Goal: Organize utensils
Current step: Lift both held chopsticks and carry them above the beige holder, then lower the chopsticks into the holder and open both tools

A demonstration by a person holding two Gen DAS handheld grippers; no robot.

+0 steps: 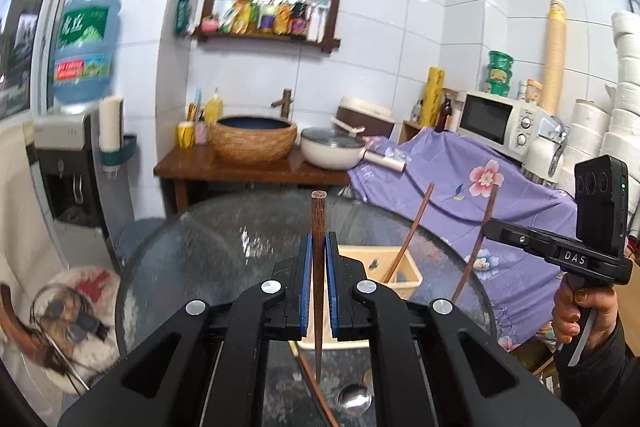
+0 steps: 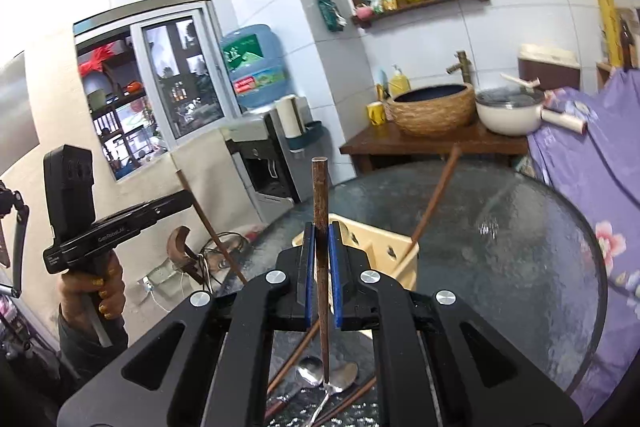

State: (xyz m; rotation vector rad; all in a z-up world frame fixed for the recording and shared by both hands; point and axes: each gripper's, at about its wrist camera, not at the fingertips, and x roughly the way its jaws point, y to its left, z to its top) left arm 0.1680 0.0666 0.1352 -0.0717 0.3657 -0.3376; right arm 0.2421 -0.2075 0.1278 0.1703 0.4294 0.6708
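My left gripper (image 1: 319,241) is shut on a dark wooden chopstick (image 1: 318,215) held upright above the round glass table (image 1: 224,247). My right gripper (image 2: 321,229) is shut on another wooden chopstick (image 2: 320,195), also upright. A cream utensil holder (image 1: 404,273) stands on the table with one chopstick (image 1: 412,227) leaning in it; it also shows in the right wrist view (image 2: 380,247). Loose spoons (image 2: 328,377) and chopsticks (image 2: 296,355) lie on the table below the grippers. The right gripper and its chopstick (image 1: 476,243) show at the right of the left wrist view.
A wooden counter (image 1: 248,169) with a basket-style basin (image 1: 254,139) and a white pot (image 1: 332,147) stands behind the table. A purple floral cloth (image 1: 480,195) covers furniture at right, under a microwave (image 1: 496,123). A water dispenser (image 1: 76,163) is at left.
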